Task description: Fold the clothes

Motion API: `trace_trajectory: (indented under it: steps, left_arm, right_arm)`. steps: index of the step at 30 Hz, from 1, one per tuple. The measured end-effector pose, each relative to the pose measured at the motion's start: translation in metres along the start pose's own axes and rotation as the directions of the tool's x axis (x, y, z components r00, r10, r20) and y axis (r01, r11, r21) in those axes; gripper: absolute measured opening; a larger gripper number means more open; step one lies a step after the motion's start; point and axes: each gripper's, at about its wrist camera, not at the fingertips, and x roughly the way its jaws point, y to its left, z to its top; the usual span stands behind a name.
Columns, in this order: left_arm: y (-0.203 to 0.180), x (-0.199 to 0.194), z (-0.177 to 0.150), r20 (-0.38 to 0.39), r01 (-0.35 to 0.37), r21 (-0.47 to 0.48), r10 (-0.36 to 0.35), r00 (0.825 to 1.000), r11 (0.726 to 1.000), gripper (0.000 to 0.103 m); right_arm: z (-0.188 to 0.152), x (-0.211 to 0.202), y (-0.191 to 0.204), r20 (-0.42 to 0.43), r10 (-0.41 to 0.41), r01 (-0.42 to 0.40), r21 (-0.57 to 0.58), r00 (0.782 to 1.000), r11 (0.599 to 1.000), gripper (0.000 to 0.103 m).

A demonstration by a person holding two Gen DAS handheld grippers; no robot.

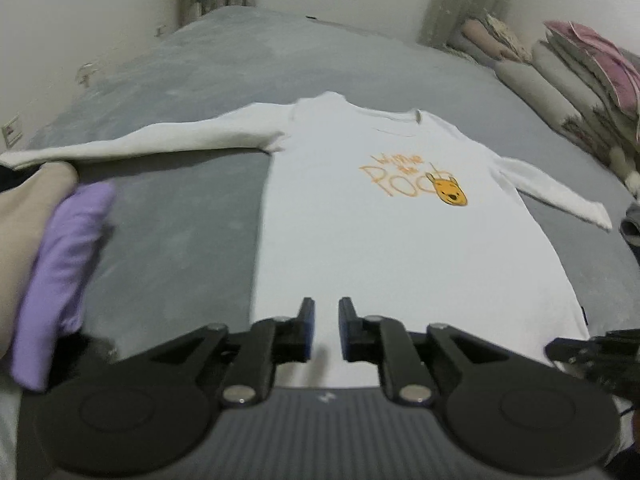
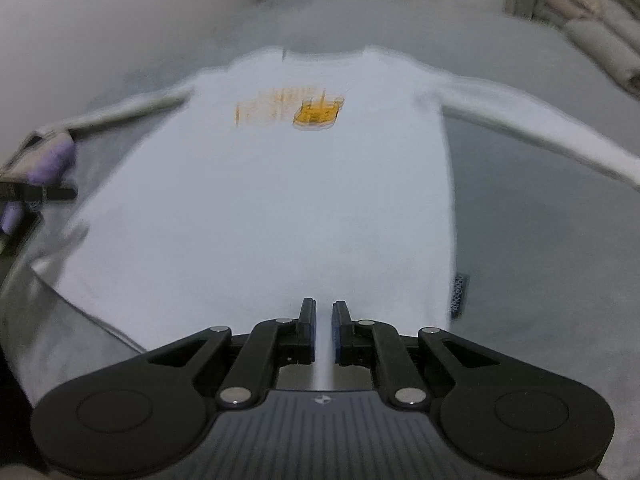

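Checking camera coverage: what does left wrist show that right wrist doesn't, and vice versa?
Left wrist only: readable orange print and bear face, stacked pillows, the right gripper's edge.
Right wrist only: dark side label at the shirt's hem, and the blurred edge of the left gripper.
Both: white long-sleeve shirt spread flat on the grey bed, purple garment beside it, each gripper's jaws slightly parted with nothing between them.
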Motion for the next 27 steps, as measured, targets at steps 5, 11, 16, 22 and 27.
trace_trajectory:
  steps: [5, 11, 16, 22, 27]
  left_arm:
    - [-0.02, 0.038, 0.026, 0.004, -0.027, 0.044, 0.027, 1.0, 0.999, 0.018]
    - [-0.018, 0.093, 0.029, 0.029, -0.119, 0.073, 0.117, 0.993, 0.99, 0.029]
    - [-0.013, 0.092, 0.031, 0.051, -0.12, 0.095, 0.116, 0.992, 0.988, 0.041]
    - [-0.012, 0.092, 0.032, 0.044, -0.119, 0.103, 0.115, 0.992, 0.988, 0.042]
    - [-0.013, 0.094, 0.034, 0.045, -0.123, 0.098, 0.119, 0.992, 0.988, 0.043]
  right_arm:
    - [0.015, 0.0, -0.006, 0.007, 0.018, -0.018, -0.017, 1.0, 1.0, 0.011]
    - [0.067, 0.02, -0.056, 0.096, -0.016, -0.008, 0.243, 0.995, 0.97, 0.025]
    - [0.12, 0.047, -0.093, 0.161, -0.092, 0.035, 0.327, 0.983, 0.944, 0.026]
    - [0.132, 0.106, -0.133, 0.143, -0.013, -0.054, 0.459, 0.99, 0.887, 0.027]
    - [0.124, 0.117, -0.182, 0.25, 0.135, -0.272, 0.671, 0.959, 0.689, 0.028]
